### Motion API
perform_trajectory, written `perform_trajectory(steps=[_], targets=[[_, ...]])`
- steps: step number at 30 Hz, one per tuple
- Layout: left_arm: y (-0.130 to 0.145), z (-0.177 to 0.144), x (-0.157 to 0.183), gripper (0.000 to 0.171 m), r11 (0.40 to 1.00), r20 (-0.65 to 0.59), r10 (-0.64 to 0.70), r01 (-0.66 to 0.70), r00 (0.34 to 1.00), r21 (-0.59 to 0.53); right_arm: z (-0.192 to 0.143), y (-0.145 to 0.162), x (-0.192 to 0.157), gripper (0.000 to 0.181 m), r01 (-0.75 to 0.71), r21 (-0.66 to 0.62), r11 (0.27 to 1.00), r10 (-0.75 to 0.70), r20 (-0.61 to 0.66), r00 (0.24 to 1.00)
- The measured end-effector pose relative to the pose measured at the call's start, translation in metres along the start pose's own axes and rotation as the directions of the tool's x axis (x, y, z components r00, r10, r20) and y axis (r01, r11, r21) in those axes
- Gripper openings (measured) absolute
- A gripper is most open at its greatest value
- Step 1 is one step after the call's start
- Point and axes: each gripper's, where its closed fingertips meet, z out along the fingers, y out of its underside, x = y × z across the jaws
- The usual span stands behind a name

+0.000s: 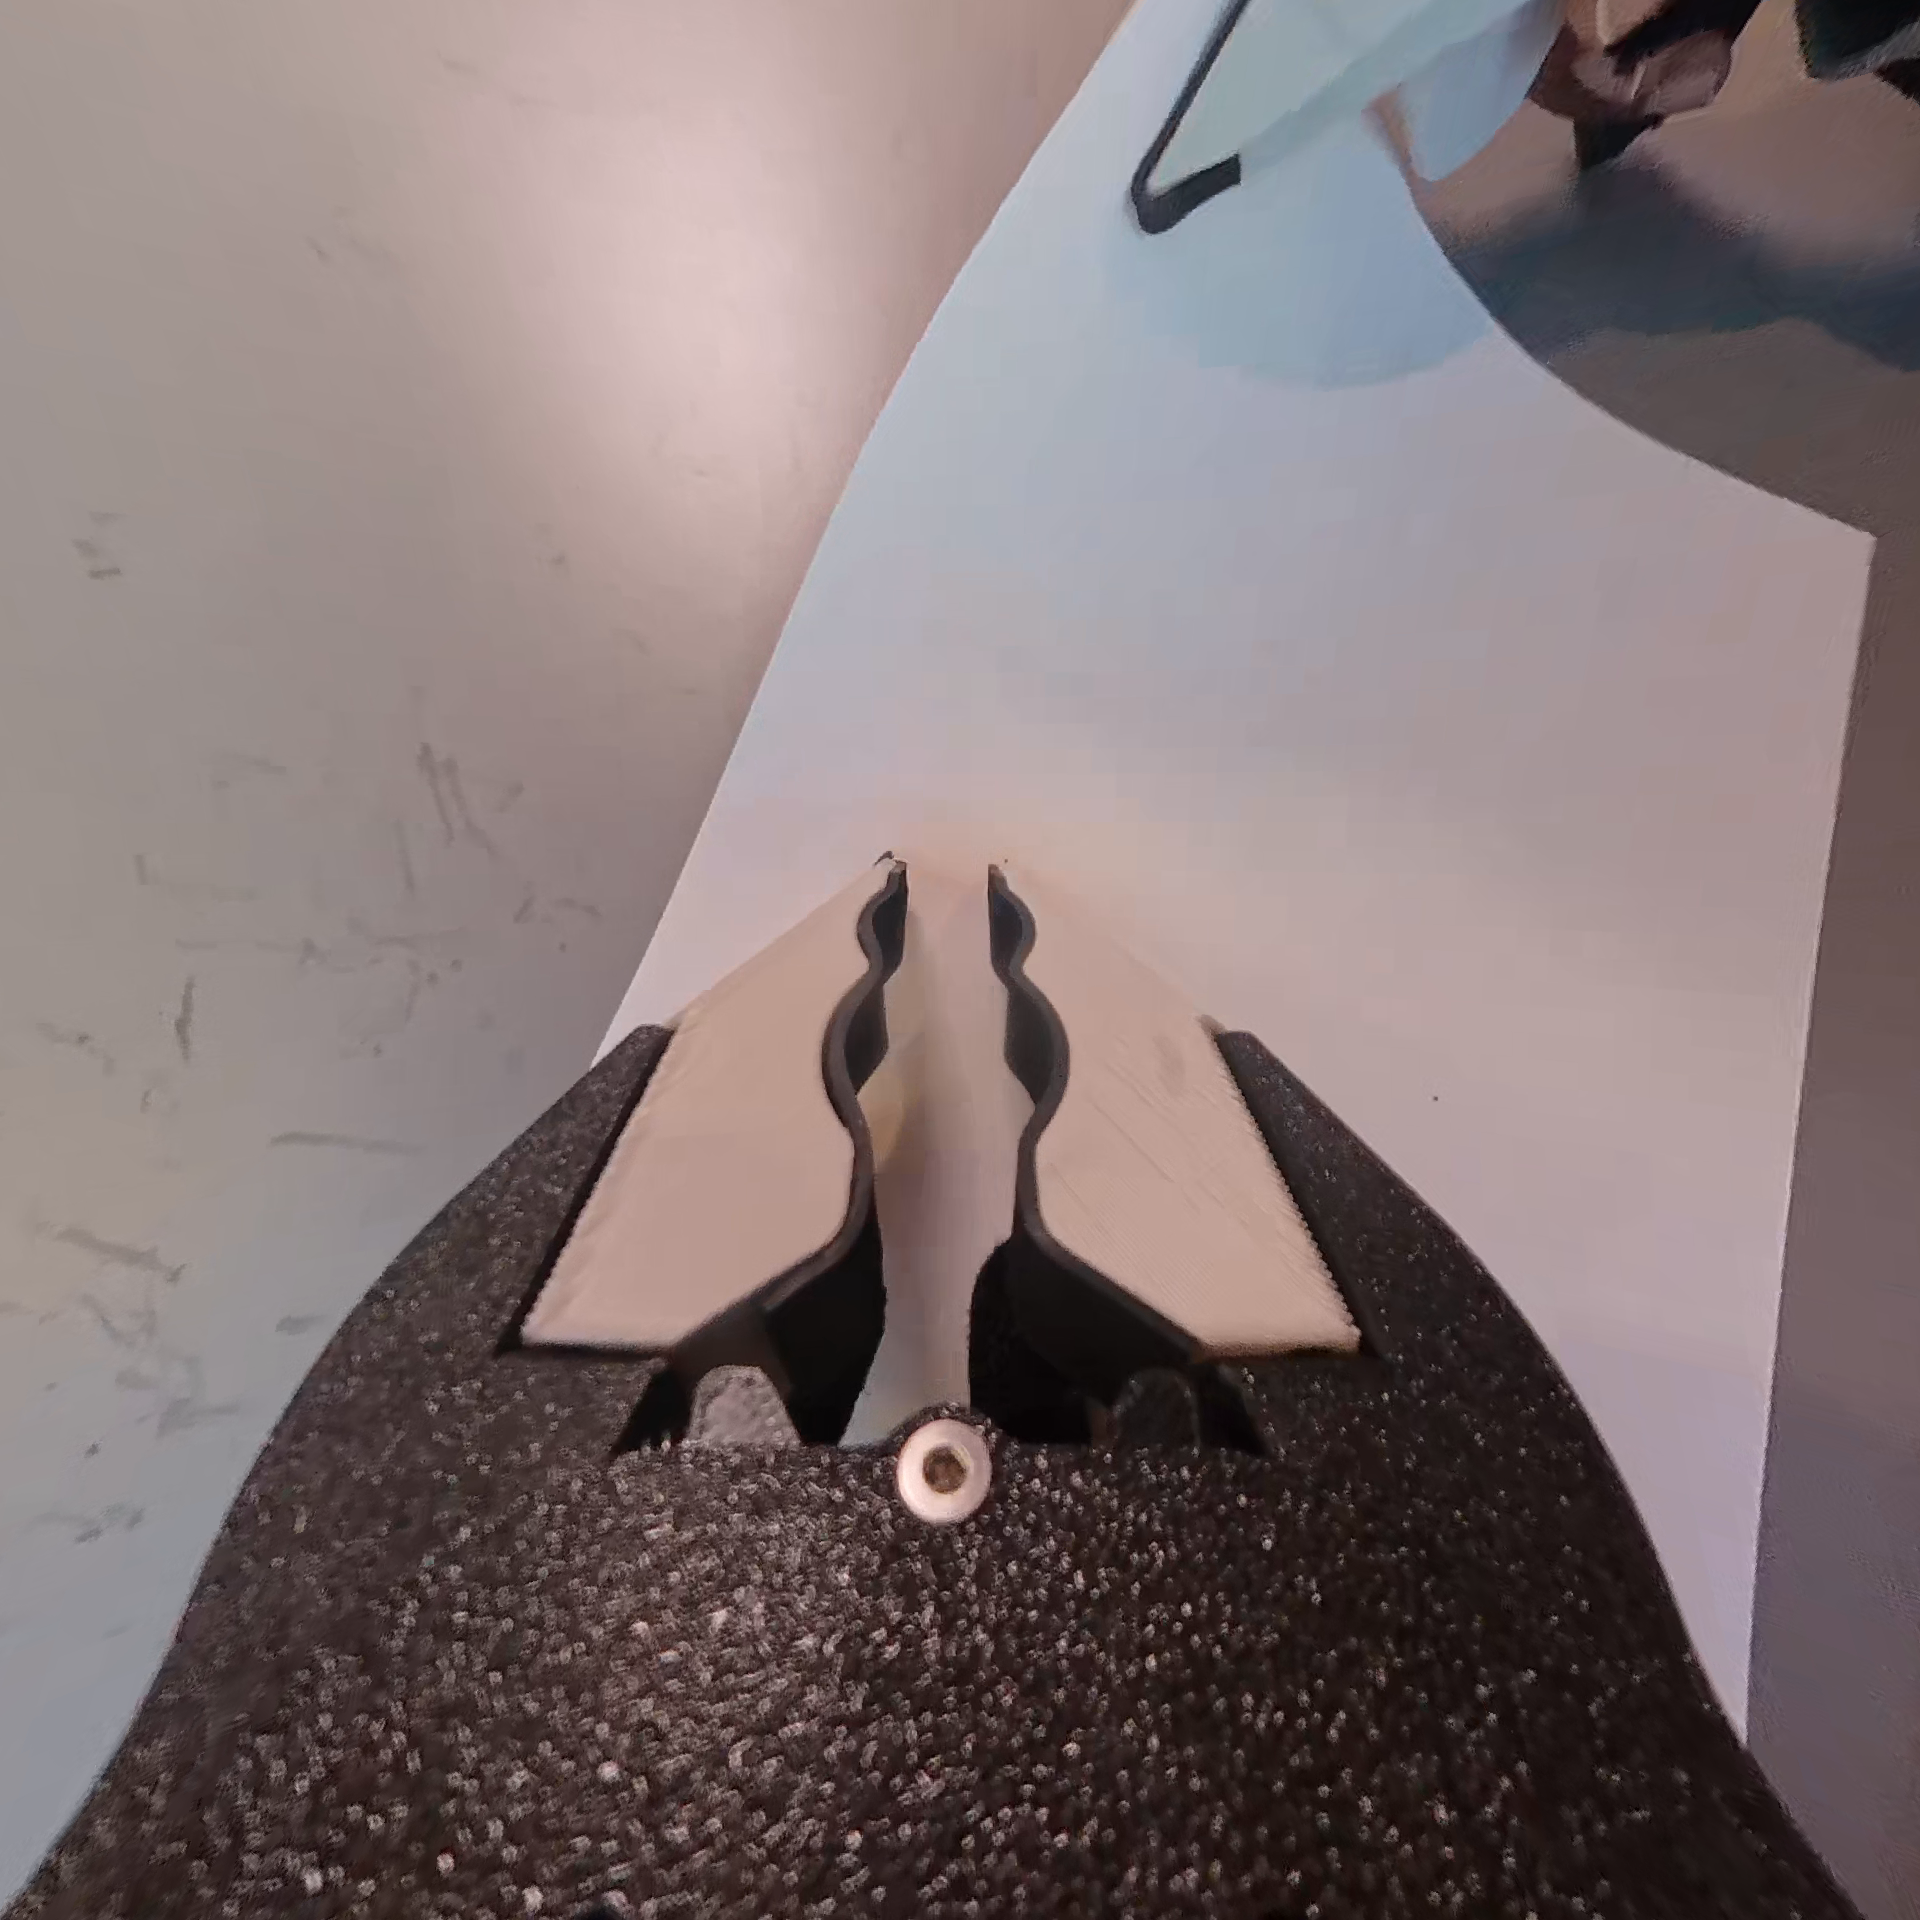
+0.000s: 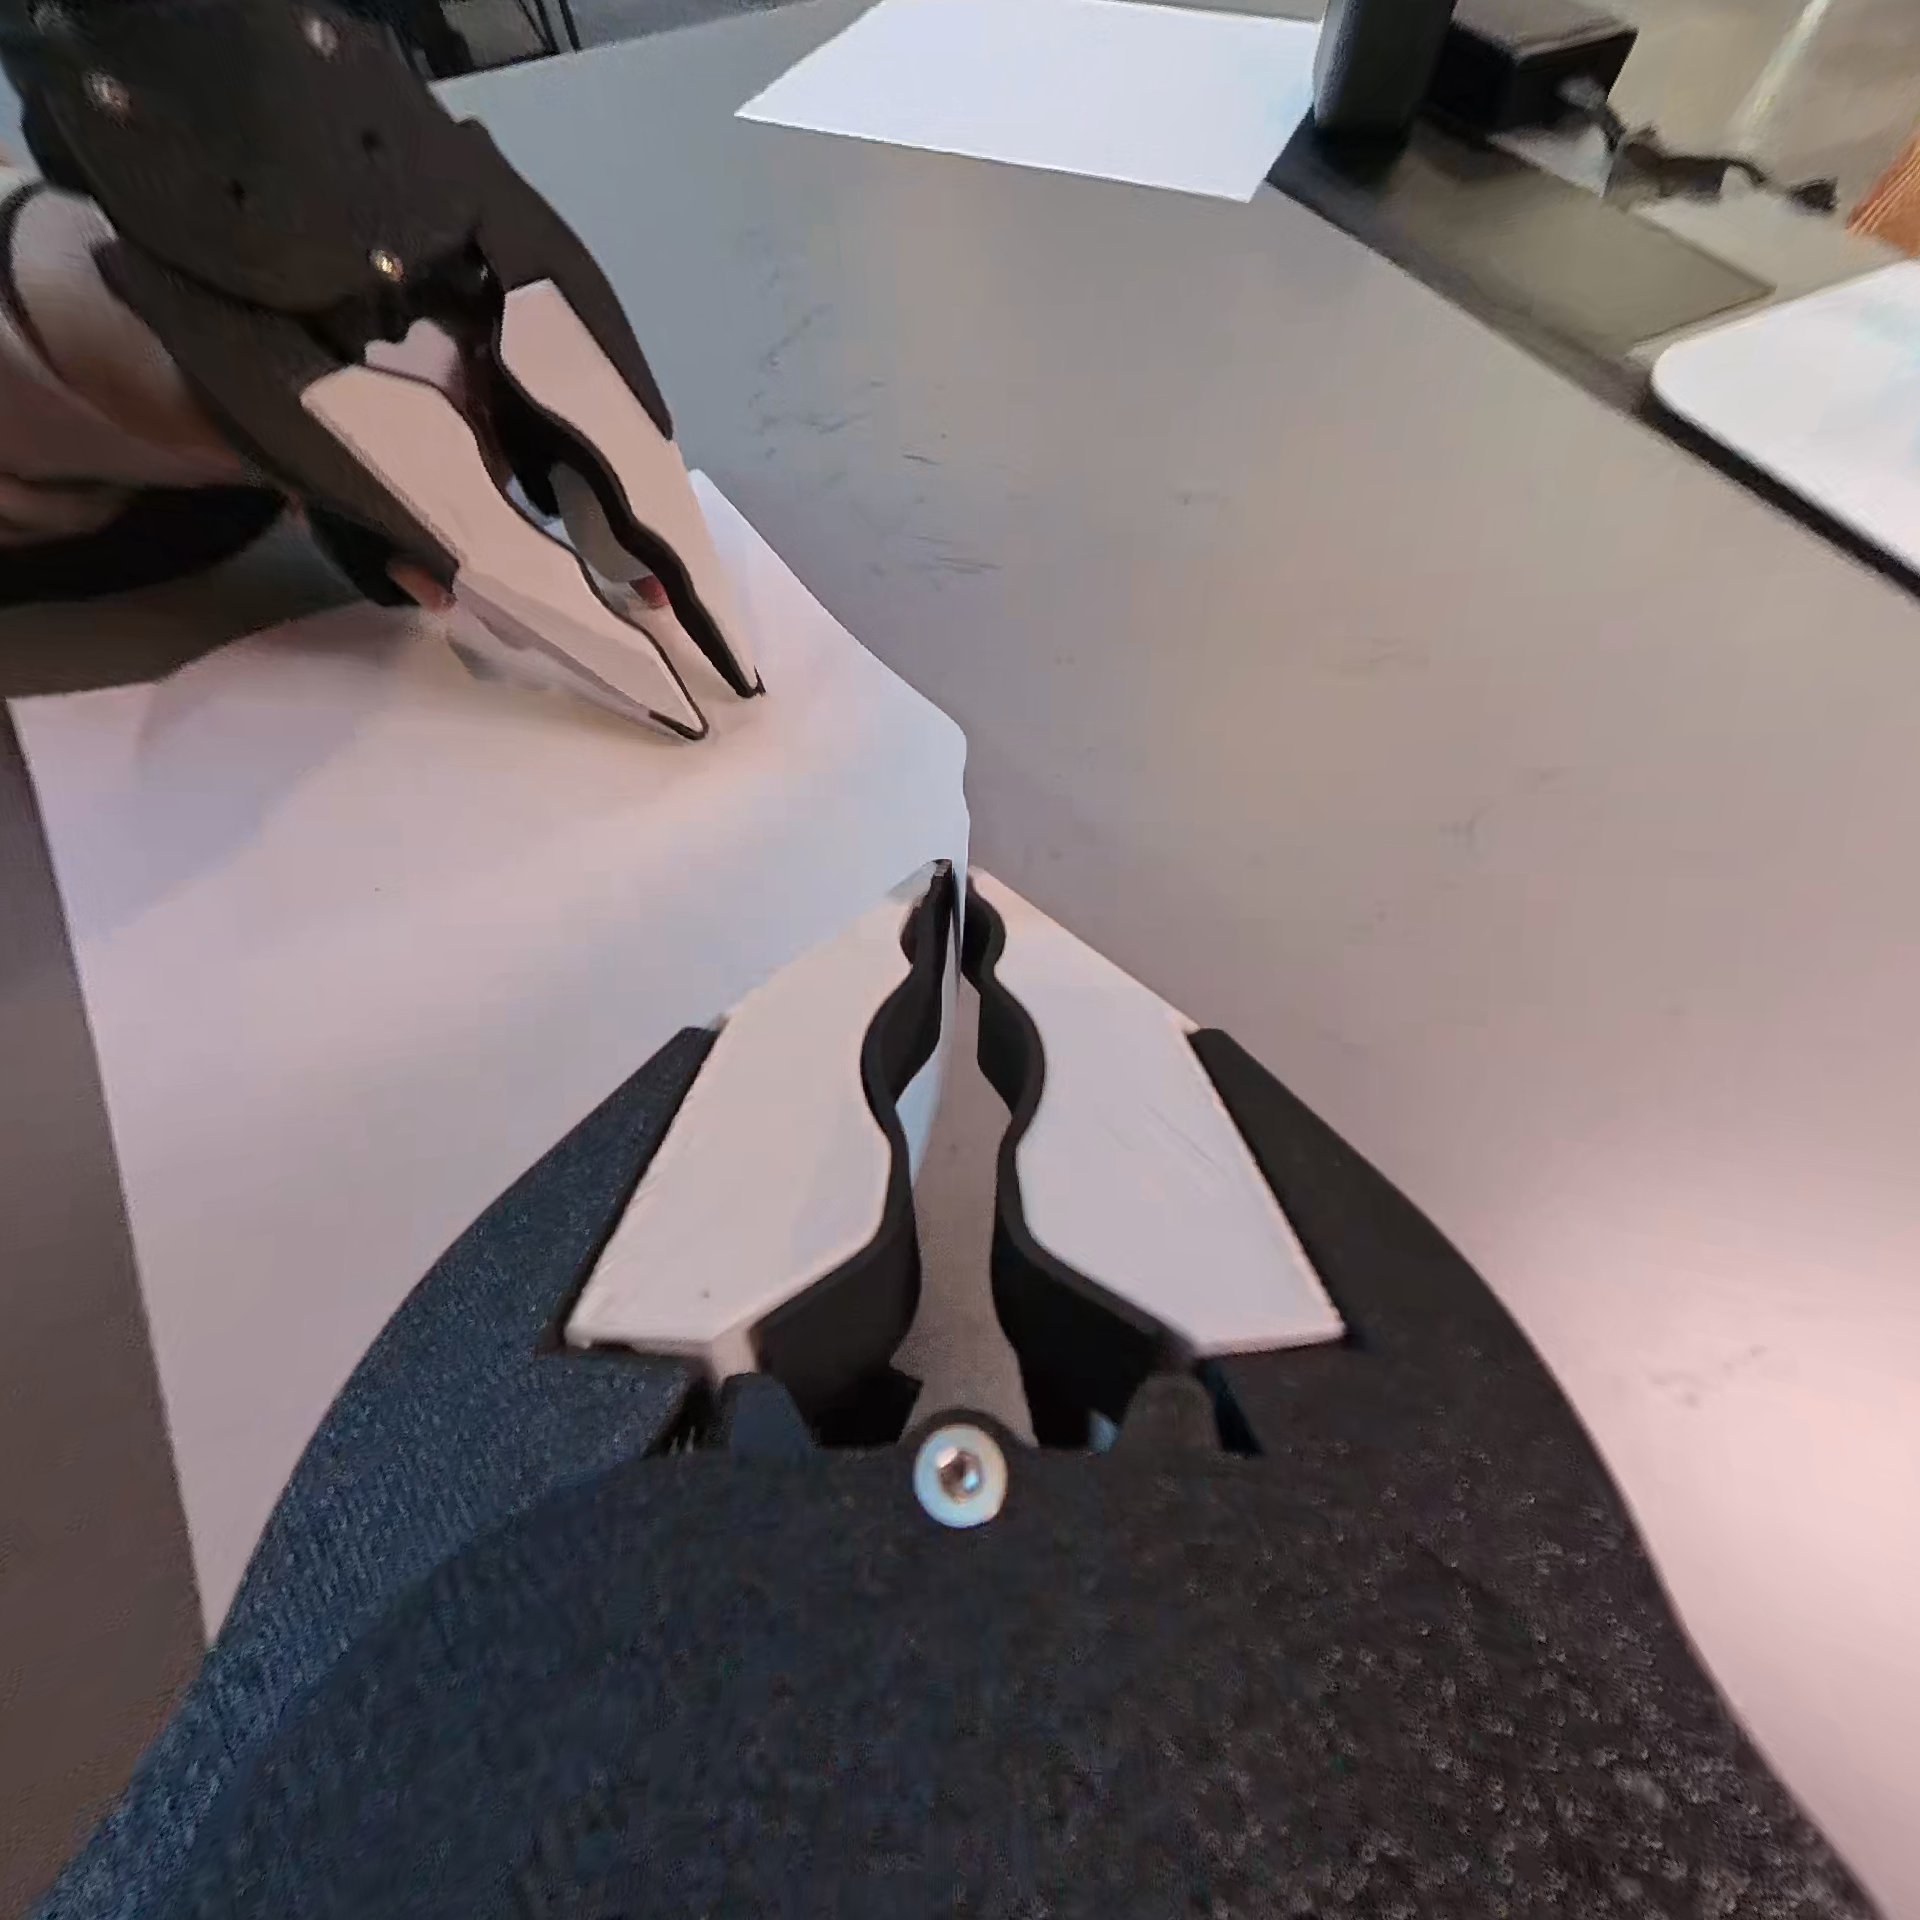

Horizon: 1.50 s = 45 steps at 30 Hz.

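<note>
A white paper sheet [image 1: 1247,675] lies on a grey table [image 1: 312,520]. My left gripper [image 1: 945,868] stands with its tips down on the sheet near its left edge. Its jaws are a narrow gap apart with nothing between them. My right gripper [image 2: 956,873] is shut on the near edge of the same sheet [image 2: 416,935], and the paper curls up there off the table [image 2: 1351,623]. The left gripper [image 2: 722,712] shows at upper left of the right wrist view, held by a hand. The right gripper [image 1: 1184,192] shows blurred at top right of the left wrist view.
A second white sheet [image 2: 1039,94] lies at the far side of the table. A dark cylinder [image 2: 1371,73] and a dark mat [image 2: 1507,239] are at the back right. A white board [image 2: 1818,416] lies at the right edge. My right fingertips sit around 12 cm from my left ones.
</note>
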Motion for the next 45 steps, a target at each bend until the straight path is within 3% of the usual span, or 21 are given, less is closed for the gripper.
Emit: perform_trajectory(steps=[6, 9, 18, 34, 40, 45], targets=[[-0.007, 0.005, -0.024, 0.018, 0.998, 0.072, 0.052, -0.049, 0.996, -0.043, 0.001, 0.002, -0.004, 0.0, 0.295, -0.061, 0.954, -0.299, -0.074, 0.951], [-0.01, 0.014, -0.021, 0.011, 0.996, 0.043, 0.069, -0.066, 0.997, -0.066, 0.003, 0.004, -0.013, 0.0, 0.406, -0.084, 0.91, -0.412, -0.075, 0.908], [-0.012, 0.017, -0.018, 0.002, 0.991, 0.062, 0.088, -0.081, 0.994, -0.102, 0.006, 0.014, -0.037, 0.0, 0.56, -0.135, 0.817, -0.568, -0.028, 0.822], [-0.01, 0.015, -0.017, 0.0, 0.997, 0.026, 0.043, -0.042, 0.999, -0.07, 0.019, 0.03, -0.039, 0.0, 0.588, -0.201, 0.783, -0.601, -0.005, 0.799], [-0.003, 0.009, -0.007, 0.004, 0.991, -0.068, 0.068, -0.075, 0.995, -0.114, 0.011, 0.003, 0.009, 0.0, 0.577, -0.231, 0.783, -0.613, -0.133, 0.779], [0.001, 0.005, 0.0, 0.009, 0.983, -0.114, 0.108, -0.123, 0.988, -0.136, 0.042, -0.02, 0.044, 0.0, 0.594, -0.208, 0.777, -0.614, -0.043, 0.788]])
